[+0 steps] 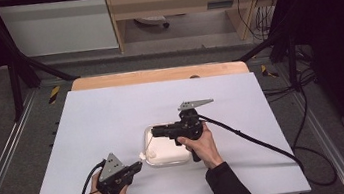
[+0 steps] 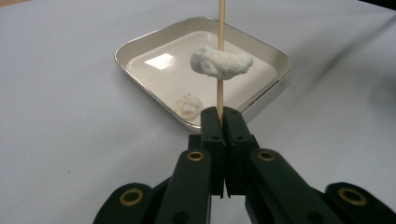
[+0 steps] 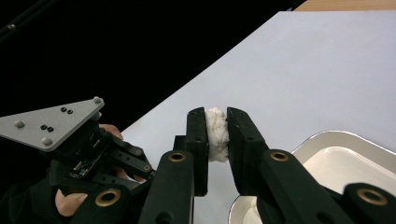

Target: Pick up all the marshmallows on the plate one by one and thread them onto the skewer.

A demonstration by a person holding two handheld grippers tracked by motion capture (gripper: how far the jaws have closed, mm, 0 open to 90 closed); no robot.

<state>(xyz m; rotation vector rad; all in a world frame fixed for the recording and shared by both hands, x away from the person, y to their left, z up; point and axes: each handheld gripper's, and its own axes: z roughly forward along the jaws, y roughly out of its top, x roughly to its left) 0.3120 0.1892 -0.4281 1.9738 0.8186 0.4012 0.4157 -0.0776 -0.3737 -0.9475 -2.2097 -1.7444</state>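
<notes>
My left gripper (image 2: pixel 222 114) is shut on a thin wooden skewer (image 2: pixel 221 28) that stands upright from its jaws. A white fluffy lump (image 2: pixel 222 63) is speared partway up the stick. In the high view this gripper (image 1: pixel 139 166) lies at the near left, pointing at a white square dish (image 1: pixel 172 152). A second small white lump (image 2: pixel 188 103) rests in the dish (image 2: pixel 154 77) near its closest rim. My right gripper (image 3: pixel 217 119) is shut on another white lump (image 3: pixel 217 133), pinched between its pads. From above, that gripper (image 1: pixel 155 132) hovers over the dish, pointing left.
A white mat (image 1: pixel 112 115) covers the table, with a wooden edge (image 1: pixel 157 74) at the far side. The right gripper's cable (image 1: pixel 251 139) trails off to the right. The grey plate (image 3: pixel 51 121) of the left gripper shows beside the right jaws. Dark frame posts stand at the far corners.
</notes>
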